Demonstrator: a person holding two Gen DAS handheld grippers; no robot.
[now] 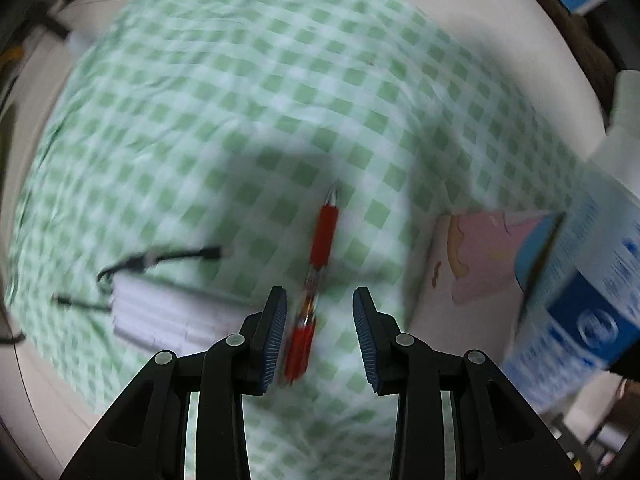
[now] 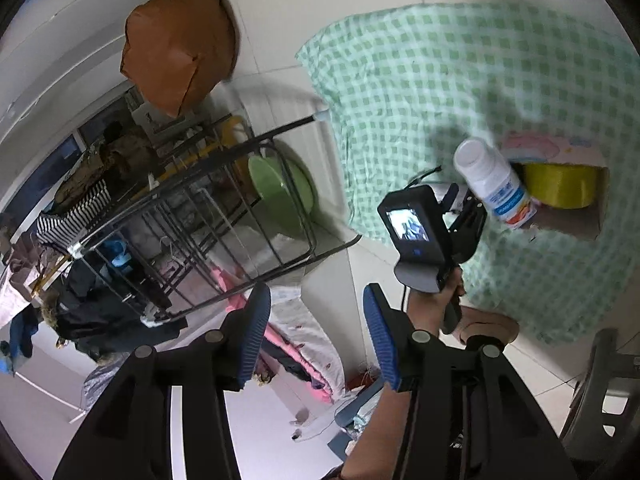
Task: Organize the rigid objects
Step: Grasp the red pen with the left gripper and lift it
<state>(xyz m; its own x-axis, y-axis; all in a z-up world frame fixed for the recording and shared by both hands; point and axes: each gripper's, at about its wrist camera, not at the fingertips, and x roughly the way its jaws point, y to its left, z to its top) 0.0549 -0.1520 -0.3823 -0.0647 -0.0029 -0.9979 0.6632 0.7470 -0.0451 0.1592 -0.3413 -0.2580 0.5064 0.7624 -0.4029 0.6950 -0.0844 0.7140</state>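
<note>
— While the left tongs [image 1: 320, 336] hang low over the checked cloth [image 1: 240, 100], how do they stand?

— They are apart and grip nothing. The red pen [image 1: 320, 256] lies on the cloth, with its back end in the gap between the two pads and its tip pointing away from them. I cannot tell if a pad touches it, because the picture is blurred.

— And the right tongs [image 2: 316, 340]?

— Also apart and empty. They look to the side, toward a black wire rack [image 2: 192, 216] with a green basin [image 2: 280, 188] behind it.

— What else is on the cloth?

— To the right of the pen there is a pink box [image 1: 472, 256]; the right wrist view shows a yellow roll [image 2: 560, 186] inside it. A white bottle [image 2: 494, 184] with a blue label is tilted over the box edge; what supports it I cannot tell. To the left of the pen lie a black cable [image 1: 160, 258] and a white stack [image 1: 168, 320] touching it.

— Where does the cloth lie?

— On the tiled floor [image 2: 360, 0].
</note>
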